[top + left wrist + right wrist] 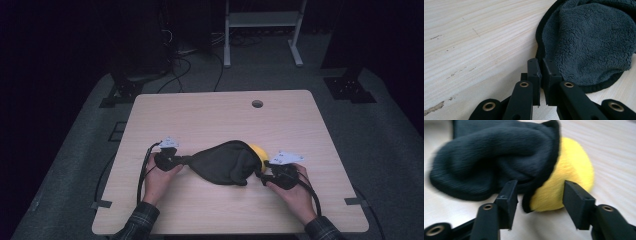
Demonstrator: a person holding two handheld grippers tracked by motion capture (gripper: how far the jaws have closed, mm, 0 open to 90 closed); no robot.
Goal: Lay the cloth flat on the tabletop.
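Note:
A dark grey fleece cloth [222, 162] with a black hem lies bunched at the middle of the wooden table [210, 115]. It partly covers a yellow fuzzy rounded object [259, 152] at its right end. My left gripper [181, 160] is at the cloth's left tip, where the cloth is drawn to a point. In the left gripper view the jaws stand nearly together on the hem of the cloth [586, 40]. My right gripper [263, 172] is open. Its jaws straddle the cloth's hem [499, 155] and the near side of the yellow object [569, 170].
A round cable hole [257, 103] sits near the table's far edge. Cables trail from both grippers over the front of the table. Beyond the table, a white frame [262, 20] and dark stands rest on grey carpet.

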